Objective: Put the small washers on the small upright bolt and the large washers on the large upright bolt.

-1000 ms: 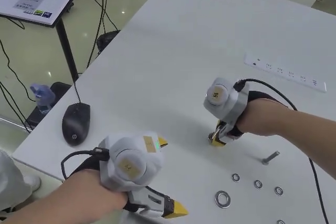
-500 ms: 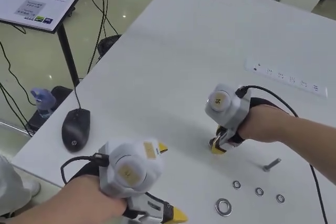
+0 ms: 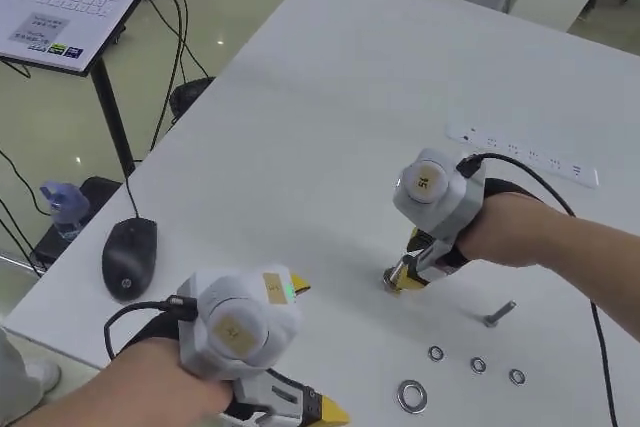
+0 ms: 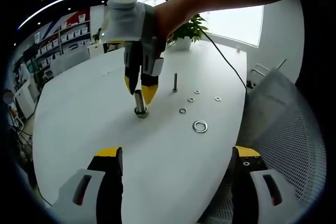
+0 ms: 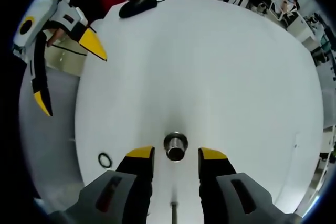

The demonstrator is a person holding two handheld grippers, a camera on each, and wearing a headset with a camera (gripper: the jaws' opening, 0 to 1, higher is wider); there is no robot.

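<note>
Right gripper (image 4: pixel 140 90): jaws parted narrowly, flanking the upright large bolt (image 4: pixel 140 104) centre-left of the left gripper view (no contact evident; bare table (image 4: pixel 79 114) shows either side). Left gripper (image 4: pixel 177 153) spread wide, empty. Small washers (image 3: pixel 478 365) and large washer (image 3: pixel 411 396) lie flat, lower right of head view. Judged thin, light, slippery steel; pinch across the rim.

My left tongs (image 4: pixel 176 153) and right tongs (image 5: pixel 176 153) wearing pale grey rounded shells, yellow tips capping dark jaws, black cables (image 3: pixel 527 173) trailing
</note>
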